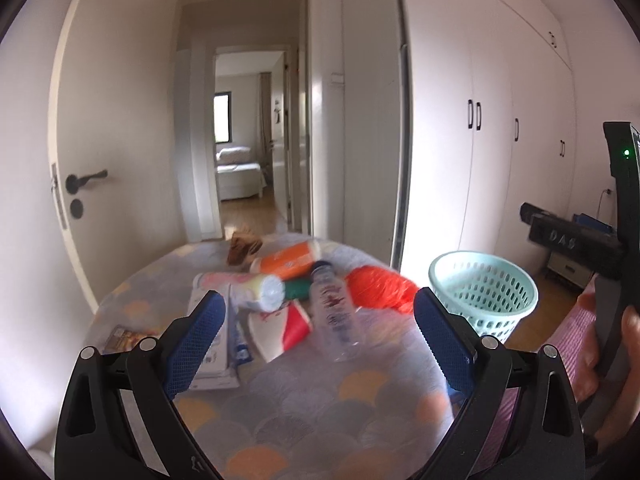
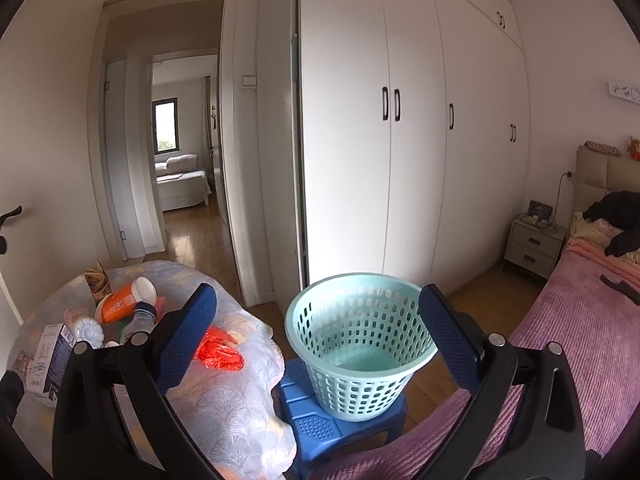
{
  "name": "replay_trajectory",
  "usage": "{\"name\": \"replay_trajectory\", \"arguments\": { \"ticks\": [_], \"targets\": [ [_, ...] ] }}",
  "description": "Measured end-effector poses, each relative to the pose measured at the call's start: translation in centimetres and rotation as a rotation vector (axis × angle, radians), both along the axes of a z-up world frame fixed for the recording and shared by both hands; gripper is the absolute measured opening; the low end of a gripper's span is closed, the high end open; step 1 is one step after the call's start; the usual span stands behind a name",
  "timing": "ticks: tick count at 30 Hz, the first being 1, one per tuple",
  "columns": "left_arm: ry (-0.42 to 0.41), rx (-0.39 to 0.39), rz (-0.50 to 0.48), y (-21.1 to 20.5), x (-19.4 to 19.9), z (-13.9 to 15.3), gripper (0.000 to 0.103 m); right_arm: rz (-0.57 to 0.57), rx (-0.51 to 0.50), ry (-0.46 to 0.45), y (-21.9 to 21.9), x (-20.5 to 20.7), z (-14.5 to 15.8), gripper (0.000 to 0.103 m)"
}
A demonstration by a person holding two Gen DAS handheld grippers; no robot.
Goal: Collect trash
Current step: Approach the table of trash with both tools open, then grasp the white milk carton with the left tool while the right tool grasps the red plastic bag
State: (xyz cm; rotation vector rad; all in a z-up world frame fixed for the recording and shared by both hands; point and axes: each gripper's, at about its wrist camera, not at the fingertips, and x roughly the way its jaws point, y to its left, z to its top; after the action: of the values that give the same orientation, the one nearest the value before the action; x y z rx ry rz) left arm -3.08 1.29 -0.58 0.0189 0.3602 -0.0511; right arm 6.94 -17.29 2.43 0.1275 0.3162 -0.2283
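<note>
Nothing collected yet: the basket (image 2: 360, 344) on its blue stool (image 2: 320, 424) looks empty. Bottles (image 1: 334, 312), a red bag (image 1: 380, 288) and cartons still litter the desk (image 1: 320, 408). Left tool (image 1: 320, 344) and right tool (image 2: 318, 344) both gape wide, holding nothing

The right gripper (image 1: 576, 244) is showing raised letters "DAS" on its black body. Print on the other items is staying too blurred to read.

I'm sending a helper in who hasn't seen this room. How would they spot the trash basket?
Beside the round table with the patterned cloth stands a low blue plastic stool. On it sits the basket: pale mint green, perforated walls, and nothing in it.
</note>
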Motion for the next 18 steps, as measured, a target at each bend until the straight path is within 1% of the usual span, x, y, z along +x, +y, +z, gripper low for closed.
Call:
{"name": "replay_trajectory", "arguments": {
  "ticks": [3, 7, 9, 11, 13, 15, 18],
  "targets": [
    [0.025, -0.011, 0.025, 1.7, 0.2, -0.1, 0.092, 0.015, 0.016, -0.011, 0.1, 0.2, 0.3, 0.097],
    [0.019, 0.002, 0.083, 4.5, 0.2, 0.0, 0.092, 0.05, 0.026, 0.004, 0.6, 1.4, 0.1, 0.097],
    [0.031, -0.013, 0.09, 6.0, 0.5, -0.1, 0.092, 0.073, 0.028, 0.013, 1.1, 2.3, -0.2, 0.097],
    [0.05, -0.04, 0.118, 8.1, 1.1, -0.3, 0.092, 0.095, 0.017, 0.022, 1.8, 3.3, -0.6, 0.097],
    [0.092, -0.074, 0.142, 10.2, 2.2, -1.0, 0.092, 0.152, 0.014, 0.029, 2.6, 4.7, -1.4, 0.097],
    [0.126, -0.105, 0.152, 11.7, 3.2, -1.8, 0.092, 0.251, 0.034, 0.056, 3.3, 6.5, -2.6, 0.096],
    [0.215, -0.161, 0.15, 13.1, 5.7, -3.7, 0.092, 0.322, 0.009, 0.064, 4.4, 8.2, -4.1, 0.091]
  ]
}}
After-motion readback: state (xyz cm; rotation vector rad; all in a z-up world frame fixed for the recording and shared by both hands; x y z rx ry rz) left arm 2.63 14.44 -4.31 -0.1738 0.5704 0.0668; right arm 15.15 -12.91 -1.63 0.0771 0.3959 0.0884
